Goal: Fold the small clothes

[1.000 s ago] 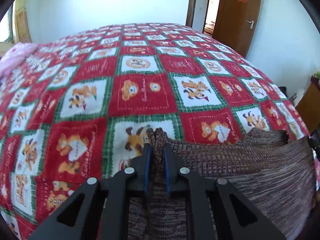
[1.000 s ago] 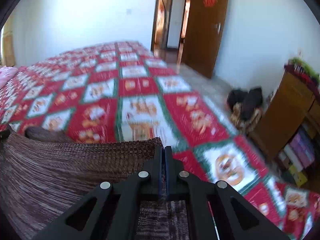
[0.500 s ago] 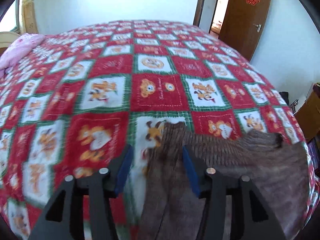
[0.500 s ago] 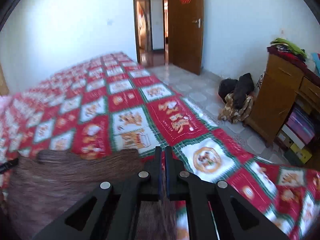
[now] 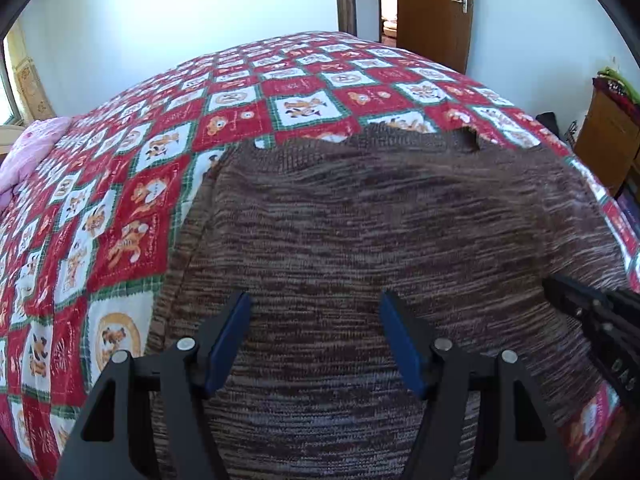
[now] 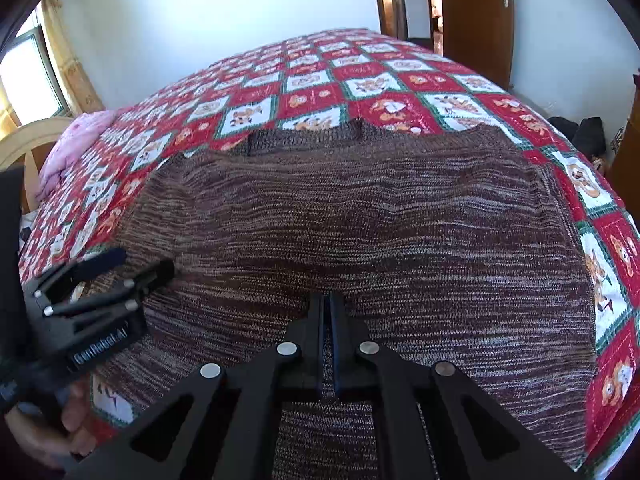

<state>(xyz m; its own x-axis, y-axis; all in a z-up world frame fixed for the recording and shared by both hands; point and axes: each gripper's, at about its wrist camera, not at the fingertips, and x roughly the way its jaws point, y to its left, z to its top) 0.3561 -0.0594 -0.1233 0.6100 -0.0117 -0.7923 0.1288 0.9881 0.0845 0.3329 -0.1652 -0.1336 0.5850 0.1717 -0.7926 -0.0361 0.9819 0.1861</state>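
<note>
- Since a second ago my left gripper (image 5: 314,340) has let go of the brown knit garment (image 5: 380,232): then its blue pads pinched a raised fold, now the jaws are spread and opening wider, with the knit lying flat below them and neither pad pressing it.
- Both cameras have swung too; the garment, bunched at the frame bottoms before, now fills the middle of each view, spread out.
- My right gripper (image 6: 330,316) has its jaws pressed together. Knit sits right at the tips, and a strip of it seems caught between the pads, though the narrow slit hides how much.
- Left gripper (image 6: 116,270) shows in the right wrist view over the garment's left edge, fingers apart, a hand (image 6: 76,420) gripping its handle below.
- Right gripper's black body (image 5: 596,320) enters the left wrist view over the garment's right side.
- Garment: lies flat on the red-and-white checked quilt (image 5: 168,184), near the quilt's close edge; its far hem has a small notch (image 5: 468,140).
- Beyond the garment, the quilt runs on to a white wall.
- Left of the garment, far off: a pink pillow (image 6: 80,136) at the quilt's corner.
- Right of the garment, past the quilt: a wooden door (image 6: 476,12) and a wooden cabinet (image 5: 604,136).
</note>
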